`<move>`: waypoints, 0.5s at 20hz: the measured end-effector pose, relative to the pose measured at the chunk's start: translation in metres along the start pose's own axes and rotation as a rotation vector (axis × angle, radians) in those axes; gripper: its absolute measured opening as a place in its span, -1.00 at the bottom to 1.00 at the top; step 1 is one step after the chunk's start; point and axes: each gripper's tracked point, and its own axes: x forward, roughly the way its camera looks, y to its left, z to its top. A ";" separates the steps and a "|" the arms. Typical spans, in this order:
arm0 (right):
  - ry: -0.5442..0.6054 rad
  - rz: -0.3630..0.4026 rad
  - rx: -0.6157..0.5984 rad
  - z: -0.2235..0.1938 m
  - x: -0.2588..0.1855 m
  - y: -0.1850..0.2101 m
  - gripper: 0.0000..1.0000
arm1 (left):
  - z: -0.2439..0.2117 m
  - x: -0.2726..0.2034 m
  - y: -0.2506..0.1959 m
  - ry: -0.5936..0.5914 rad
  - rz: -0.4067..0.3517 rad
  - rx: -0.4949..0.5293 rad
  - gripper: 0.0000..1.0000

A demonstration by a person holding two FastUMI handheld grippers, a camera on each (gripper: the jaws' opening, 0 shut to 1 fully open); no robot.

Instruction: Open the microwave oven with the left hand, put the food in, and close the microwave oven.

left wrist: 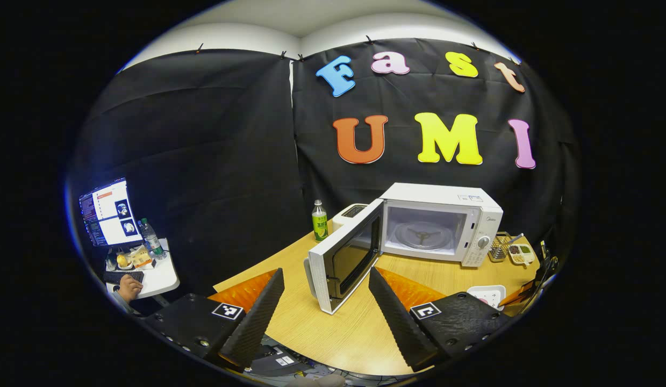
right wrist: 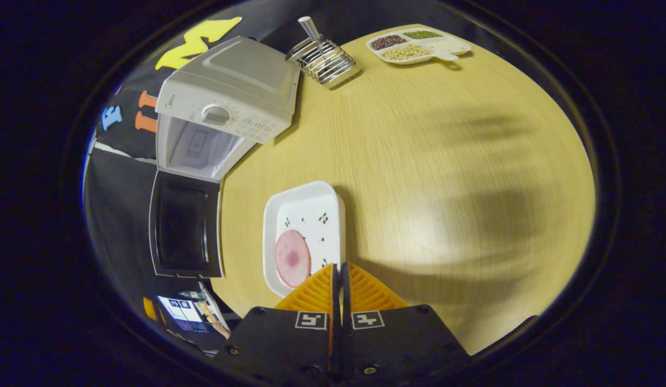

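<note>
The wooden tabletop (left wrist: 451,277) carries the white microwave (left wrist: 445,212), its door (left wrist: 346,255) swung wide open toward the left gripper (left wrist: 326,309), whose jaws stand spread apart with nothing between them. The microwave's cavity with its glass turntable (left wrist: 423,235) lies open beyond the door. A green bottle (left wrist: 320,221) stands left of the microwave; a wire rack (right wrist: 323,55) and a divided dish of beans (right wrist: 419,45) sit to its right. In the right gripper view, the white plate (right wrist: 306,226) holding a ham slice (right wrist: 292,258) lies on the tabletop, and the right gripper (right wrist: 339,279), its jaws closed together, meets the plate's near rim; whether it pinches it cannot be told.
</note>
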 end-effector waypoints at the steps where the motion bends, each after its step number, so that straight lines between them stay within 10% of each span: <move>1: -0.006 0.020 0.002 -0.001 -0.002 0.006 -0.93 | 0.001 0.002 0.001 0.003 -0.007 -0.005 0.94; 10: -0.078 0.172 0.081 -0.006 -0.014 0.115 -0.93 | 0.034 0.024 -0.014 -0.052 -0.139 0.030 0.94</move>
